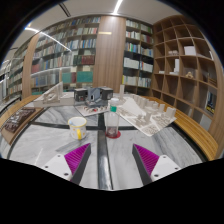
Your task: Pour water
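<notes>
A clear bottle with red liquid at its base [113, 120] stands upright on the grey marbled table [50, 150], beyond my fingers and slightly right of the middle. A yellow-and-white cup [78, 127] stands to its left, a little nearer. My gripper [111, 160] is open, with its purple pads [77, 158] spread wide and nothing between them. Both objects are well ahead of the fingertips. A dark seam in the table runs between the fingers toward the bottle.
Papers and small objects [150, 115] lie on the table's far right; a grey box-like item [95, 96] sits at the back. Bookshelves [70, 50] line the far wall and a wooden shelf unit [185, 65] stands on the right.
</notes>
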Demonstrator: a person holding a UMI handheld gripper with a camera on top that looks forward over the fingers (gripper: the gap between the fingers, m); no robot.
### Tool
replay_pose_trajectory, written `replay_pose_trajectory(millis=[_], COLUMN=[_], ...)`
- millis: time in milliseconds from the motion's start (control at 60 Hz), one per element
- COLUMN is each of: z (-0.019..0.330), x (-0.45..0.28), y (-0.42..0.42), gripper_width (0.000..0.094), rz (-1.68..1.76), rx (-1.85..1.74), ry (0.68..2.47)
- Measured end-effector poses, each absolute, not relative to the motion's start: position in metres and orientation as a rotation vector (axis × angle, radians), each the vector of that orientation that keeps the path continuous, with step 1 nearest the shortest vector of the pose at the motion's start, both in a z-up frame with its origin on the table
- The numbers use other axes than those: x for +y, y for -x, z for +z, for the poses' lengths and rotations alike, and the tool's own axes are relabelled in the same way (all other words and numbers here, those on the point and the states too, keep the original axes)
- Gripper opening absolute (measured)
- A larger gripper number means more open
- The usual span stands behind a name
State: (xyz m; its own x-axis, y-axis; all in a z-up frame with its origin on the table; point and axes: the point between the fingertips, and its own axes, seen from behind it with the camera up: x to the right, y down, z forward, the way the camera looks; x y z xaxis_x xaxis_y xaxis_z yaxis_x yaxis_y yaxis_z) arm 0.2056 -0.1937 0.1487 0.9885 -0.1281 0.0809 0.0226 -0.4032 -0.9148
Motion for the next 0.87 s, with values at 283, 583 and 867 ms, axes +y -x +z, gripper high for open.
replay_pose_trajectory(millis=[283,583,867], z=[0.163,0.173,0.175], x=[-0.311,-0.364,-0.37], y=[-0.181,-0.169,-0.17], gripper_width=[0.0851,0.085,0.085], rz=[-0.133,-0.133,-0.137], rx=[0.12,0.123,0.117], ry=[1.997,2.003,1.988])
